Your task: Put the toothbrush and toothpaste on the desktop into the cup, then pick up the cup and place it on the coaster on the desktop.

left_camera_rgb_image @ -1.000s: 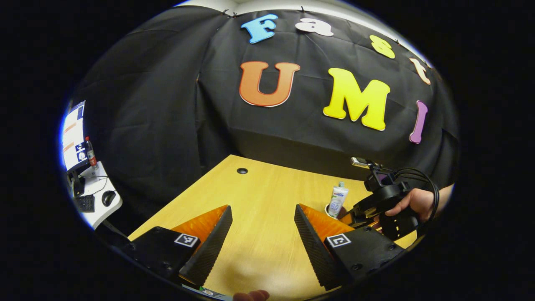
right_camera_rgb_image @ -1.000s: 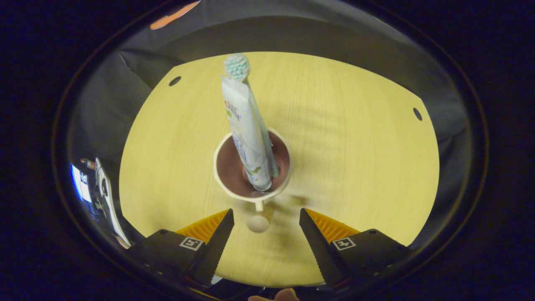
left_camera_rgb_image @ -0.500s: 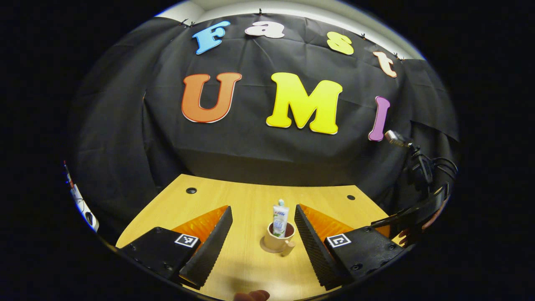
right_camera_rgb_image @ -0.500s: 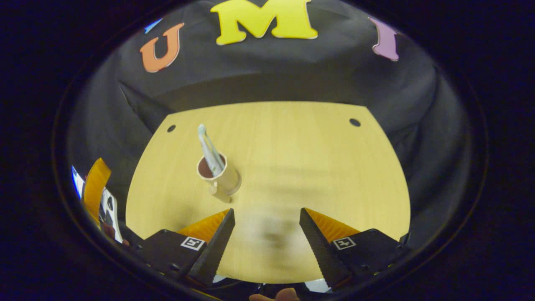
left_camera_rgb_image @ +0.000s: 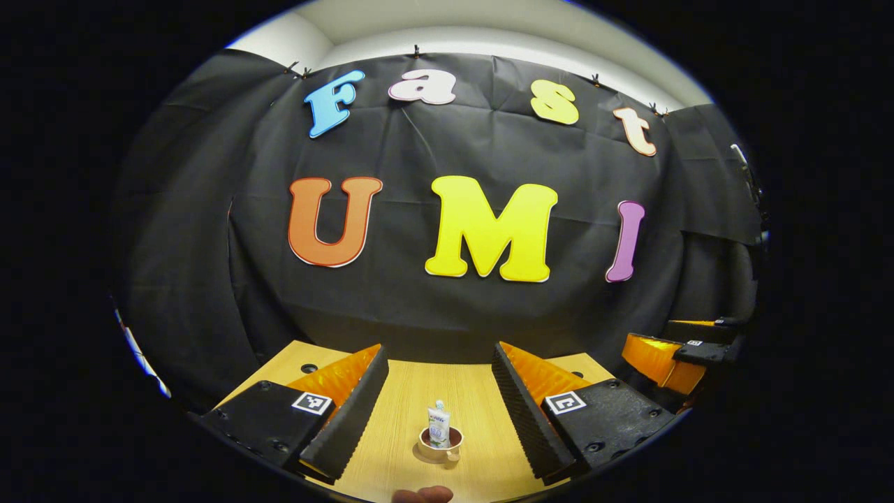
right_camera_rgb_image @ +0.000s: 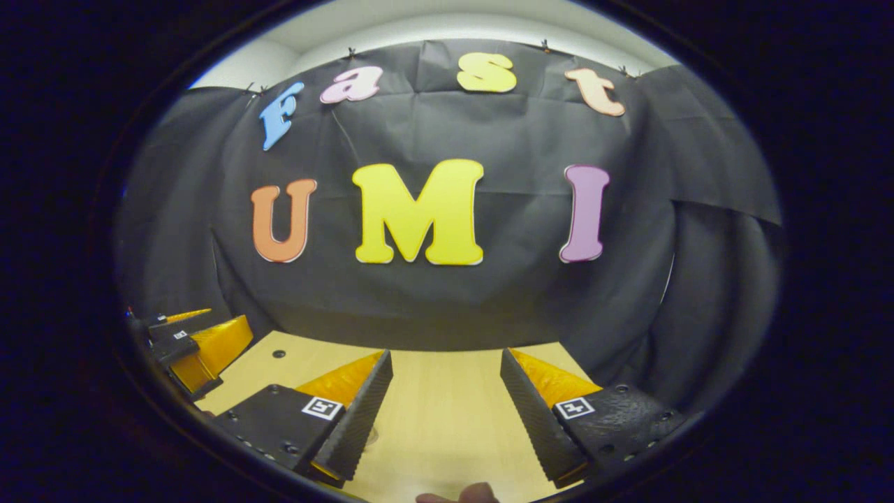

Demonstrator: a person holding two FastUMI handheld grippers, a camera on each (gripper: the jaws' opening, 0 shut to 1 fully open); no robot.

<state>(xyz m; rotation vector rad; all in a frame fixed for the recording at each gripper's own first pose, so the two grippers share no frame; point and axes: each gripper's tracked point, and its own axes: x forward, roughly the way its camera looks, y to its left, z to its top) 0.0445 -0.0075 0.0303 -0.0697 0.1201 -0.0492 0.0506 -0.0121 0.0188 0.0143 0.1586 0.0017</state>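
While our left gripper hangs with jaws apart and empty, we see the cup on its coaster on the desktop, toothpaste standing inside; farther right, our right gripper is likewise spread wide, holding nothing

Recording booth: black cloth wall, wooden desktop.

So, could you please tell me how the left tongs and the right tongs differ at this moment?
In the left gripper view, the left tongs frame the cup, which stands on its coaster with the toothpaste in it; in the right gripper view, the right tongs frame bare desktop. Both are open, hold nothing, and face the booth's wall.
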